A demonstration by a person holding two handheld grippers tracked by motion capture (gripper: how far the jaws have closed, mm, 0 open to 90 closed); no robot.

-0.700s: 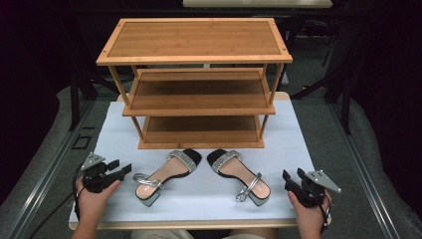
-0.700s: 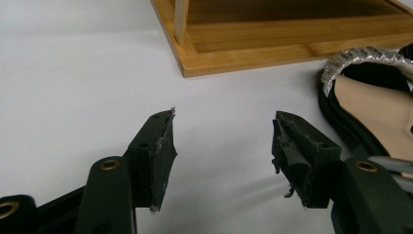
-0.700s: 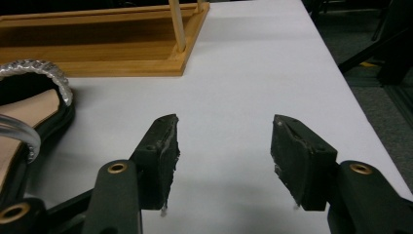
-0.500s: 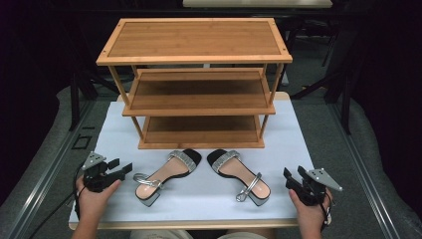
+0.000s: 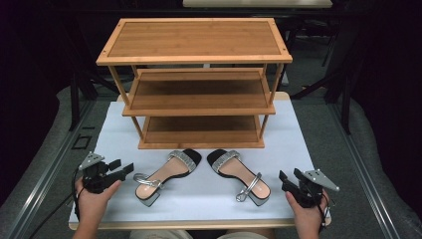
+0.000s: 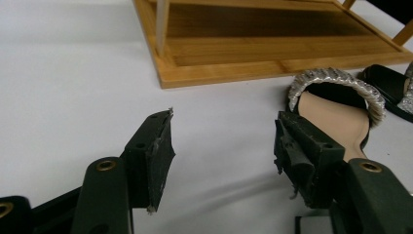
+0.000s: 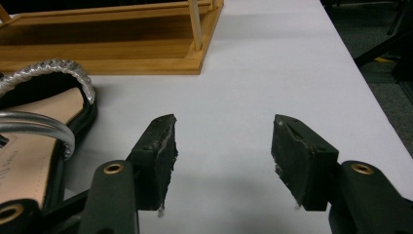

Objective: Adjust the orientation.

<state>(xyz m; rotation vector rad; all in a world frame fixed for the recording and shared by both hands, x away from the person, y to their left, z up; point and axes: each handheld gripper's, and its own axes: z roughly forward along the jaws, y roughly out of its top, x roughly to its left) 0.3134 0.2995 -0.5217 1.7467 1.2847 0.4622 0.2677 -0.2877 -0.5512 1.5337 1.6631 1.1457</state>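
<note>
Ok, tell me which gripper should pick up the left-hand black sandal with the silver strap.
Left. The left gripper, open, sits right beside that black silver-strapped sandal; the right gripper sits beyond the other sandal.

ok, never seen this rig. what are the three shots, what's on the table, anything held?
No robot arm here. A person holds a two-jaw tool in each hand.

The high view looks down from above the person's side of the table. The left tool sits at the lower left and the right tool at the lower right, each in a hand.

The other two pictures come from a camera riding on each tool, looking along its black jaws. In the left gripper view the left tool's jaws stand wide apart with bare cloth between them. The right tool looks the same in its own view. Both are open and hold nothing.

A white cloth covers the table. On it stands a three-tier wooden rack, with nothing visible on its shelves. In front of it lie two sandals with silver straps, the left sandal and the right sandal, toes toward the rack.
</note>
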